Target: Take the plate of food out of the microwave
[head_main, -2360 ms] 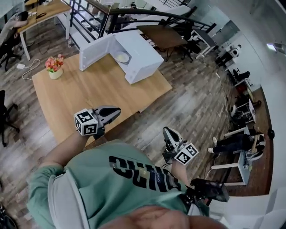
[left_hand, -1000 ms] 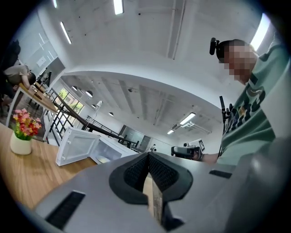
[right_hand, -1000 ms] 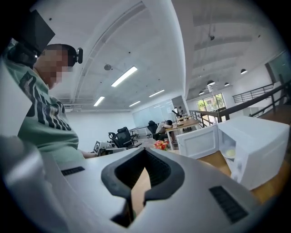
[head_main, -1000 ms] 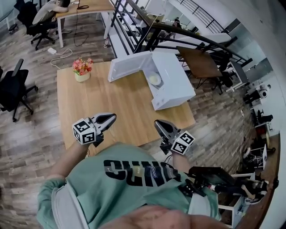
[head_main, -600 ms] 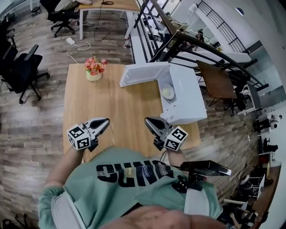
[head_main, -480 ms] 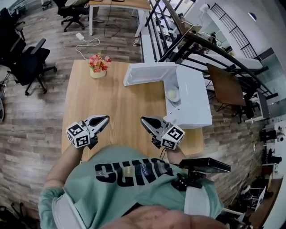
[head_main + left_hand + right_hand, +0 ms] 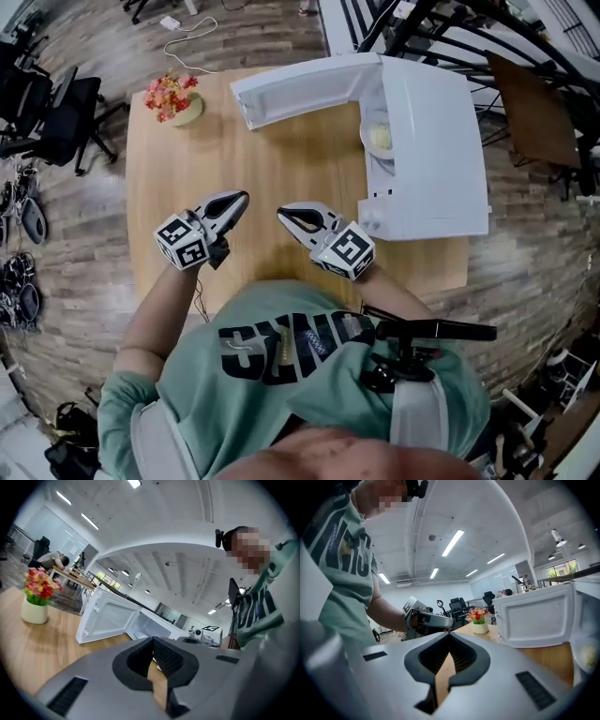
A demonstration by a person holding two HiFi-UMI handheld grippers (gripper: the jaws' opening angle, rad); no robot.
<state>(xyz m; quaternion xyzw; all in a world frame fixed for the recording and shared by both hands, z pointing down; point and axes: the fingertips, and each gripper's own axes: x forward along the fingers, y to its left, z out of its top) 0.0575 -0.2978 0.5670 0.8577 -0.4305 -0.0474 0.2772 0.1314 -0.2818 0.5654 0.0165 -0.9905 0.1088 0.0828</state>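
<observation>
Fingers of left gripper (image 7: 240, 198) and right gripper (image 7: 282, 214) are pressed tip to tip, nothing between them; both are above the wooden table (image 7: 281, 169), tips near each other; plate of food (image 7: 380, 138) sits inside the white microwave (image 7: 436, 141); door (image 7: 300, 89) open; flower pot (image 7: 172, 98) beyond.

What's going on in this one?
A person stands at a wooden table, holding a two-jaw tool in each hand. The left tool and right tool hover side by side over the near part of the table, both shut and empty. The white microwave sits at the table's right with its door swung open. The plate of food is inside, not yet touched. A pot of flowers stands near the far left corner.
</observation>
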